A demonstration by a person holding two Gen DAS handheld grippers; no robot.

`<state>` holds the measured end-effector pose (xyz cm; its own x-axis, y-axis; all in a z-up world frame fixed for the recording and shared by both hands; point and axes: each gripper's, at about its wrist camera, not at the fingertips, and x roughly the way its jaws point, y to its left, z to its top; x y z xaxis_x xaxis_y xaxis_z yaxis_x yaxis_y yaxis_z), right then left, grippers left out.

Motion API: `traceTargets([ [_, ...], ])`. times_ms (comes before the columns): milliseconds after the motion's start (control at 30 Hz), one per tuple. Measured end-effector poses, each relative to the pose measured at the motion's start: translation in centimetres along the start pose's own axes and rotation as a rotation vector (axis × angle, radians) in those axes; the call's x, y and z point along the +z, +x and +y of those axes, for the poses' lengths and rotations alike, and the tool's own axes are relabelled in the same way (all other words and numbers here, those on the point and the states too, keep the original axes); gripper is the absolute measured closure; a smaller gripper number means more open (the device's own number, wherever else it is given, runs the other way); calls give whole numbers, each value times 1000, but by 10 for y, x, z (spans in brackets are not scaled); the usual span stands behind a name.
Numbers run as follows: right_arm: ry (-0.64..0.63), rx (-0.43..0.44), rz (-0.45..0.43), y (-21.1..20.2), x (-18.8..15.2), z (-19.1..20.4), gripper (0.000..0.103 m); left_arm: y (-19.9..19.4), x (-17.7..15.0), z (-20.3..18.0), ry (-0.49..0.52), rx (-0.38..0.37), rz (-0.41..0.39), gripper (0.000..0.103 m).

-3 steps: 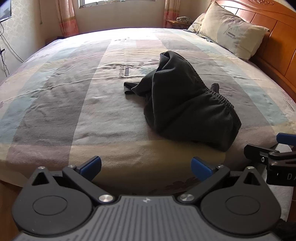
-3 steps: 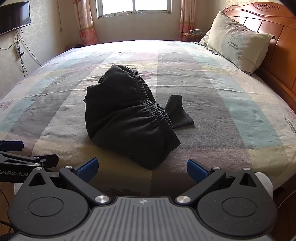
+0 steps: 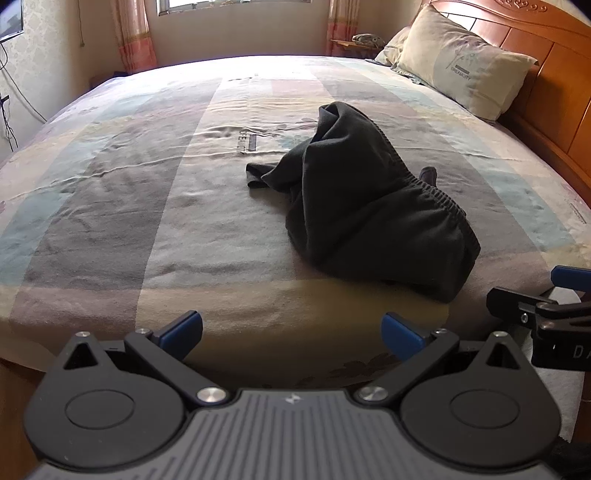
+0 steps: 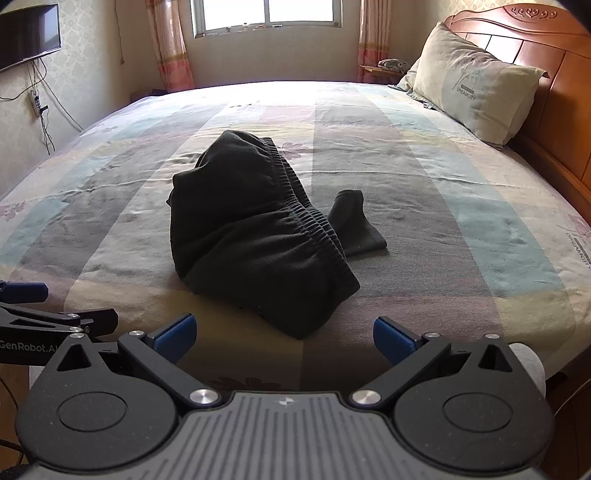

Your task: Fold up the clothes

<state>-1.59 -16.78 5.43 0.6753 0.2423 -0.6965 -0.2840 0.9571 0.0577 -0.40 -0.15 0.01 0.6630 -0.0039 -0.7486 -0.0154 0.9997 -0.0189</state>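
A dark grey garment (image 3: 369, 206) with an elastic waistband lies crumpled in a heap on the bed (image 3: 147, 206), a leg or sleeve end poking out each side. In the right wrist view the same garment (image 4: 258, 236) sits just beyond the fingers. My left gripper (image 3: 291, 330) hangs open at the bed's near edge, left of the heap, nothing between its blue pads. My right gripper (image 4: 282, 334) is open too, right in front of the heap's near corner, apart from it. Each gripper shows at the side of the other's view.
The striped bedspread (image 4: 443, 206) stretches wide around the garment. A pillow (image 4: 476, 85) leans on the wooden headboard (image 4: 554, 74) at the right. A window (image 4: 266, 14) with curtains is at the far end, a wall TV (image 4: 29, 33) at the left.
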Motion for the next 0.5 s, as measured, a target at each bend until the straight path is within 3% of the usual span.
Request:
traceTargets([
  [500,7,12,-8,-3,1,1,0,2,2,3,-17,-8,15,0],
])
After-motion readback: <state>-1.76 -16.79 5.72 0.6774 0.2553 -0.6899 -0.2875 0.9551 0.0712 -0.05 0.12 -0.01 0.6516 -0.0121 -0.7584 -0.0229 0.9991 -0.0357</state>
